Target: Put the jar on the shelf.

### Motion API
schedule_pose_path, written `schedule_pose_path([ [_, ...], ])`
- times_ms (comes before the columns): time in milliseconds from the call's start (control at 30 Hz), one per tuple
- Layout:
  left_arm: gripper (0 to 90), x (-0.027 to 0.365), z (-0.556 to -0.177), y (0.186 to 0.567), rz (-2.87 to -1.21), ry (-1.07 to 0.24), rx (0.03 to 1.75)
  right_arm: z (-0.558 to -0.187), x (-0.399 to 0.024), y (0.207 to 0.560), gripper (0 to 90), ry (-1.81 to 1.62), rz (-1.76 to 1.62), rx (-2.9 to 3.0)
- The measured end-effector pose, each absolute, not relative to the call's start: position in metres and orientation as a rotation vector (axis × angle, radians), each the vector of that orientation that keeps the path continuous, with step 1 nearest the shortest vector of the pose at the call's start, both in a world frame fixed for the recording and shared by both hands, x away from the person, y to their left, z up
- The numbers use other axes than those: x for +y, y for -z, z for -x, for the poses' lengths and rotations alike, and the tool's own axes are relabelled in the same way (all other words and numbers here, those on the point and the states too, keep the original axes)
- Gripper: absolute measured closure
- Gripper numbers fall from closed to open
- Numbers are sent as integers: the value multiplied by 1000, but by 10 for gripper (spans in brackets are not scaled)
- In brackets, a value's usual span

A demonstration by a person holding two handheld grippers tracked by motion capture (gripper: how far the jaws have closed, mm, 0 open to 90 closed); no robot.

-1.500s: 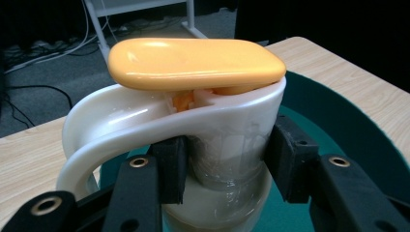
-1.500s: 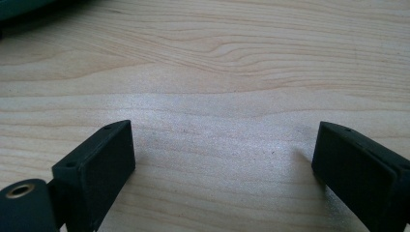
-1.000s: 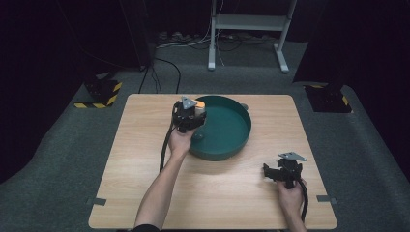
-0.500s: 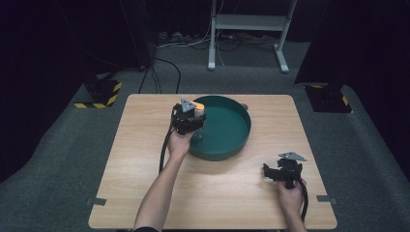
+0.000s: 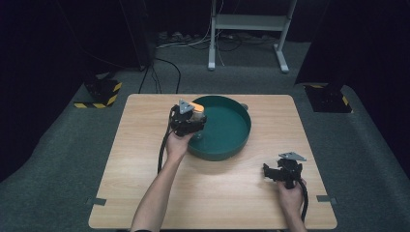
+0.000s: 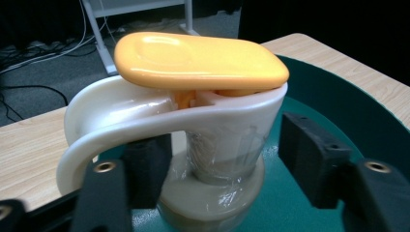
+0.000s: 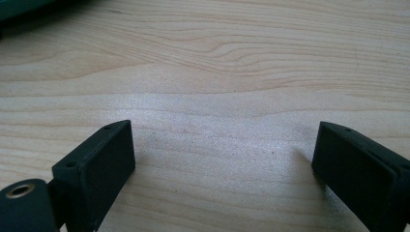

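Note:
A cream container with an orange lid (image 6: 198,63), a curved handle and a clear wrapped body stands inside the round green bowl (image 5: 237,140) at its left side. My left gripper (image 5: 193,117) straddles the container's neck. Its jaws are open, with a small gap on each side between the black pads (image 6: 309,154) and the neck. In the high view the orange lid (image 5: 197,106) peeks out beyond the gripper. My right gripper (image 5: 283,170) rests low over the wooden table (image 5: 145,183) at the front right, open (image 7: 222,159) with bare wood between its jaws.
The green bowl's rim (image 6: 338,106) curves behind the container. A white metal stand (image 5: 246,29) and cables lie on the dark floor beyond the table. Yellow-and-black striped blocks (image 5: 99,96) sit on the floor at the far left.
The left gripper has drawn back slightly toward the person at the bowl's left rim. The right gripper has stayed still.

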State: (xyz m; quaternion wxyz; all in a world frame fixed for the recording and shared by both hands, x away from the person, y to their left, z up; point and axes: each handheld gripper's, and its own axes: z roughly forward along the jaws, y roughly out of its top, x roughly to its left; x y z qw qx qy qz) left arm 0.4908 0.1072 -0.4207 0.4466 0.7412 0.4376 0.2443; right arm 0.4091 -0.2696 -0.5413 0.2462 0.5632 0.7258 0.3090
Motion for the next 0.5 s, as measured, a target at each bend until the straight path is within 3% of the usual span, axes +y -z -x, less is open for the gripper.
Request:
schedule_pose_path([
  [267, 179, 110, -485, 418, -1870, -534, 1075, -409, -270, 541, 75, -843, -1536, 1980],
  [500, 142, 114, -479, 417, -1869, -493, 1065, -409, -270, 541, 75, -843, -1536, 1980],
])
